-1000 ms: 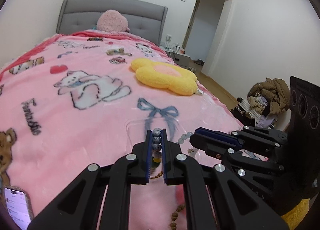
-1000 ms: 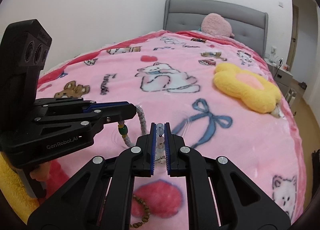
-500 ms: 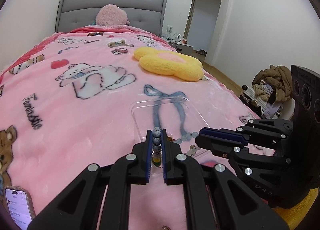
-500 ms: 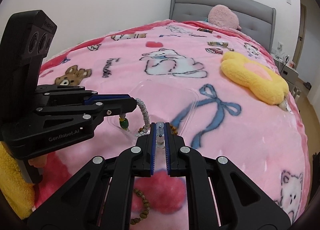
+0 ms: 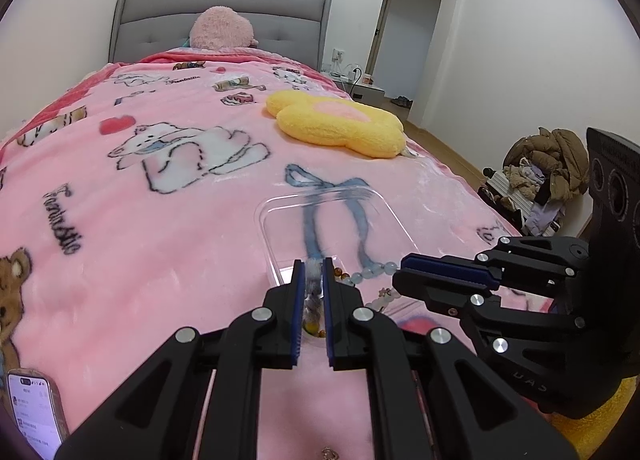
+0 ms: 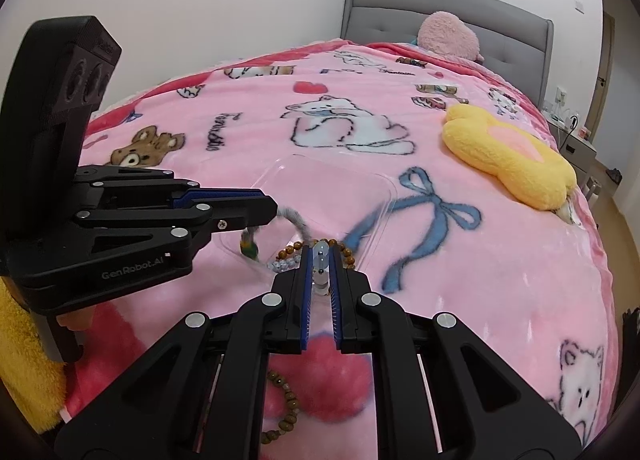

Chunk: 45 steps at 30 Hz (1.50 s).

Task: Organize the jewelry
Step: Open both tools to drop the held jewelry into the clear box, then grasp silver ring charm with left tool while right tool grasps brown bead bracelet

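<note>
Over tray [image 5: 400,228] at 6 o'clock, both hand-held grippers [image 5: 311,280] [image 6: 320,260] pinching limp, light, slippery beads [image 6: 320,254]; best gripped on single beads.

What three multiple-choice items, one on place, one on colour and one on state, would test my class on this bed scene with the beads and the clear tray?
1. Where does the clear tray lie?
A. on the pink blanket
B. on the floor
C. on the yellow cushion

2. What colour is the flower cushion?
A. green
B. yellow with a pink centre
C. grey

3. How does the right hand-held gripper stand?
A. wide open, holding nothing
B. out of view
C. shut on the pale bead strand

Answers:
1 A, the pink blanket and its blue bow print show through the tray.
2 B, yellow petals surround a pink middle.
3 C, the pale bead strand sits pinched between its blue pads.
</note>
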{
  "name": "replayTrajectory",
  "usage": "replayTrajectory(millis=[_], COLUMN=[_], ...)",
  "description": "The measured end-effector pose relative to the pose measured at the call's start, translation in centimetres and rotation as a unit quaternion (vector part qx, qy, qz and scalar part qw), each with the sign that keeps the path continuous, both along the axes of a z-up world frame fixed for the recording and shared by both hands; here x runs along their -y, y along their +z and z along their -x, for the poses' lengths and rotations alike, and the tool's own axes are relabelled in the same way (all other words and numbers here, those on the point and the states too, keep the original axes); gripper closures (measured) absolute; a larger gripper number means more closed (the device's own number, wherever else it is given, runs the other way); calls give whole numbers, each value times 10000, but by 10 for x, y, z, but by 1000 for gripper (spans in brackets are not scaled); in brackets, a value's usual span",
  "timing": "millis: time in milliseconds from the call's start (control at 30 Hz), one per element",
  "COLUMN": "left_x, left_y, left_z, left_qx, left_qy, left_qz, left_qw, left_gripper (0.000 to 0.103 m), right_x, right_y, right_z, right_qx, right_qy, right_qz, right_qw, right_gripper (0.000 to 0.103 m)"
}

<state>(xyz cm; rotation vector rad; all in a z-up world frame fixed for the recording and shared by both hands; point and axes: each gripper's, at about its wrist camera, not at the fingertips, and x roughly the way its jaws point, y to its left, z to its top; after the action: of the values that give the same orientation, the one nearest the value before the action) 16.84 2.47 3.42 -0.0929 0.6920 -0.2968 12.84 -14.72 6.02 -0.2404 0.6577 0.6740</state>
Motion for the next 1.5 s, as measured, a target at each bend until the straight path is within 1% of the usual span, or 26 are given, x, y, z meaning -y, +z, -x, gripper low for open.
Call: replayTrajectory(millis=[100, 267, 300, 333, 367, 433, 467, 500, 600, 800, 900, 1000, 1067, 1400, 1467, 1500], left_x=[-1, -4, -5, -6, -7, -6, -4, -3, 1, 6, 0, -5, -7, 1, 1, 1], left_y=[2, 12, 14, 16, 18, 21, 22, 22, 15, -17, -29, -40, -45, -57, -57, -58], left_z=[1, 9, 11, 14, 19, 32, 38, 48, 61, 83, 87, 87, 88, 94, 94, 93], left_qx=[-18, 99, 105, 117, 138, 287, 345, 394, 264, -21, -126, -299, -329, -309, -313, -327], left_qy=[-24, -37, -51, -56, -26, -50, -73, -86, -123, -359, -296, -316, -314, -393, -387, -391], left_qz=[34, 144, 169, 186, 171, 74, 25, -63, -230, -640, -618, -499, -473, -756, -750, -746], left_qw=[10000, 9998, 9998, 9997, 9998, 9995, 9994, 9992, 9993, 9973, 9976, 9978, 9978, 9959, 9959, 9959], left_gripper=[89, 88, 85, 82, 81, 81, 81, 80, 79, 79, 79, 79, 79, 79, 79, 79], right_x=[2, 8, 11, 13, 16, 22, 25, 28, 32, 37, 37, 38, 38, 33, 31, 31], right_y=[5, 17, 19, 21, 23, 26, 26, 25, 19, -4, -14, -22, -27, -43, -47, -48], right_z=[4, 13, 15, 18, 21, 28, 31, 34, 43, 57, 59, 59, 61, 64, 64, 63], right_qx=[100, 192, 199, 201, 198, 202, 202, 200, 151, -6, -64, -211, -266, -369, -417, -432], right_qy=[27, 40, 56, 71, 96, 125, 129, 130, 169, 218, 185, 209, 230, 286, 305, 308], right_qz=[-71, -180, -211, -236, -271, -320, -335, -342, -266, 80, 241, 252, 287, 533, 586, 600], right_qw=[9999, 9996, 9996, 9995, 9994, 9992, 9992, 9991, 9994, 9997, 9995, 9992, 9990, 9975, 9969, 9968], right_gripper=[94, 94, 93, 89, 86, 75, 73, 73, 73, 71, 71, 71, 71, 71, 71, 74])
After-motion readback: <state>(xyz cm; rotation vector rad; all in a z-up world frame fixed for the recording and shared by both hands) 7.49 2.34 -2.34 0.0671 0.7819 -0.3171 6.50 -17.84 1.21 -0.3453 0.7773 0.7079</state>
